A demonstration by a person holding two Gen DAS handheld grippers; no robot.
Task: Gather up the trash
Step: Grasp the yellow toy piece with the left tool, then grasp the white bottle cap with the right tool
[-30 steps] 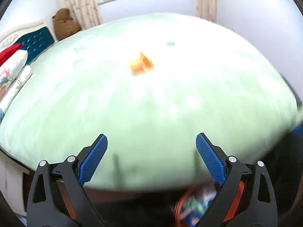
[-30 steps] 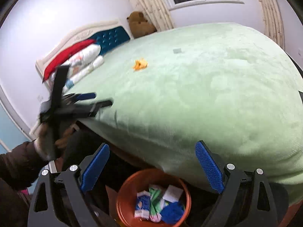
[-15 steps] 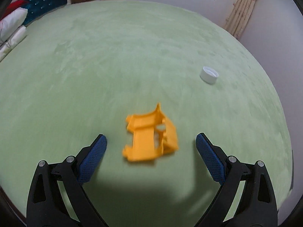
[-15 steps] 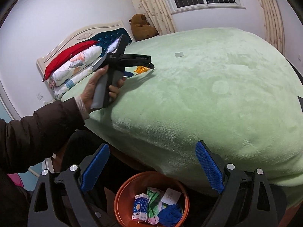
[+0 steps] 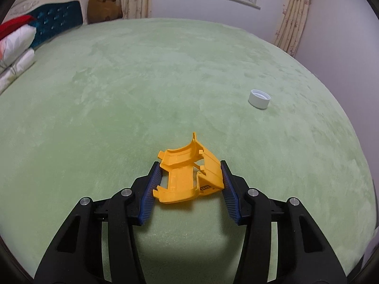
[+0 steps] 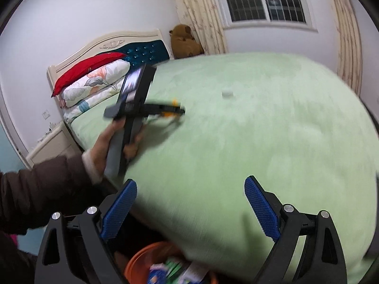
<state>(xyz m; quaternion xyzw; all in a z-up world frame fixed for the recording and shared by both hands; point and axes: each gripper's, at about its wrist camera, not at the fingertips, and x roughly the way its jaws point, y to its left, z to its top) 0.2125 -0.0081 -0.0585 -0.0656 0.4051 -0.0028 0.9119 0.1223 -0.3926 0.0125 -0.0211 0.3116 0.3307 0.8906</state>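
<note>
A broken orange plastic piece (image 5: 189, 179) lies on the green bed cover (image 5: 142, 82). My left gripper (image 5: 189, 177) is shut on it, a blue pad against each side. In the right wrist view the left gripper (image 6: 175, 111) shows blurred over the bed with the orange piece (image 6: 174, 103) at its tip. A white bottle cap (image 5: 259, 98) sits on the cover, beyond and to the right; it also shows in the right wrist view (image 6: 227, 93). My right gripper (image 6: 190, 201) is open and empty above the orange trash bin (image 6: 146, 260).
The bin, below the bed's near edge, holds several wrappers (image 6: 175, 269). Pillows (image 6: 94, 82) and a blue headboard (image 6: 146, 52) are at the left. A brown teddy bear (image 5: 104, 2) sits in the corner by the curtains.
My left gripper moved out over the bed to the orange piece and closed on it. The right gripper rose and tilted a little; it stays open over the bin.
</note>
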